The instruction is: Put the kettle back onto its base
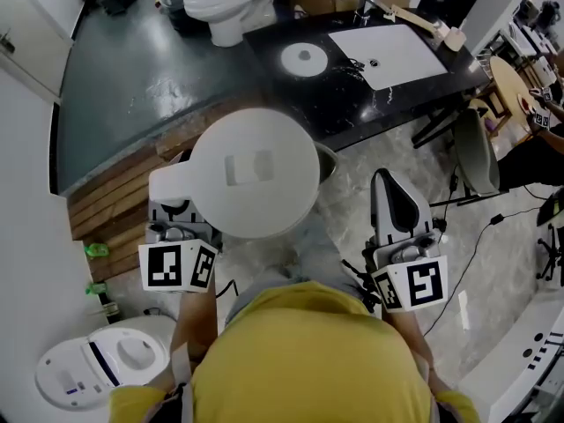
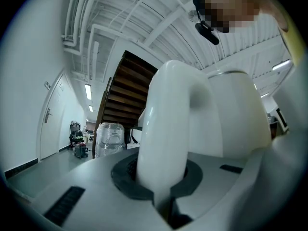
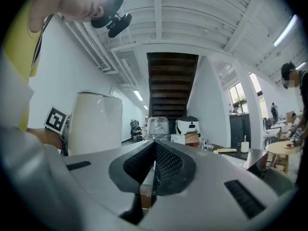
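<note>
A white electric kettle [image 1: 254, 171] hangs in the air in front of me, seen from above in the head view. My left gripper [image 1: 179, 204] is shut on the kettle's handle [image 2: 166, 129], which fills the left gripper view between the dark pads. The kettle's round white base [image 1: 304, 58] sits on the black counter [image 1: 352, 104] farther ahead, left of a white sink [image 1: 397, 55]. My right gripper [image 1: 390, 188] is beside the kettle on its right, held level; its pads [image 3: 163, 165] meet with nothing between them. The kettle [image 3: 95, 121] shows at that view's left.
A white toilet [image 1: 225, 3] stands beyond the counter. Wooden planks [image 1: 115, 203] lie at the left, and another white toilet lid [image 1: 97, 359] at the bottom left. A grey chair [image 1: 476, 152] and a round table [image 1: 515, 86] stand at the right, with cables on the floor.
</note>
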Demonstrator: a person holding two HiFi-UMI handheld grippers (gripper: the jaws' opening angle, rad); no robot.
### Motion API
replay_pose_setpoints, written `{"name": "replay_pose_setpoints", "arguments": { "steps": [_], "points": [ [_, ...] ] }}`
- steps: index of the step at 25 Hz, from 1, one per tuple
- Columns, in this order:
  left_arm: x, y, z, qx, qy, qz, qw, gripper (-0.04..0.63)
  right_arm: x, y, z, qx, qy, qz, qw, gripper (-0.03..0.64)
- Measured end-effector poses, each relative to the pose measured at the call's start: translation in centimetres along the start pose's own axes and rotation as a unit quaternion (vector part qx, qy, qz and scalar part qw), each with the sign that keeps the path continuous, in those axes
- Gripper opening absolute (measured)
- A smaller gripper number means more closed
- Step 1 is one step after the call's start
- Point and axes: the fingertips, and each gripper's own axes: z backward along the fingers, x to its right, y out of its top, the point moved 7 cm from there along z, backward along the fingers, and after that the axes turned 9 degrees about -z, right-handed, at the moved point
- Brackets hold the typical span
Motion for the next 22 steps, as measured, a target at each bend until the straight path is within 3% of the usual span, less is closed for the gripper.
{"name": "replay_pose_setpoints", "arguments": {
  "steps": [22],
  "points": [
    [0.3, -2.0, -18.3, -0.014, 0.008, -0.006, 0.9999, 0.025, 12.0, 1.1, -16.2, -0.013, 0.037, -0.007, 0.999, 0.015]
  ]
}}
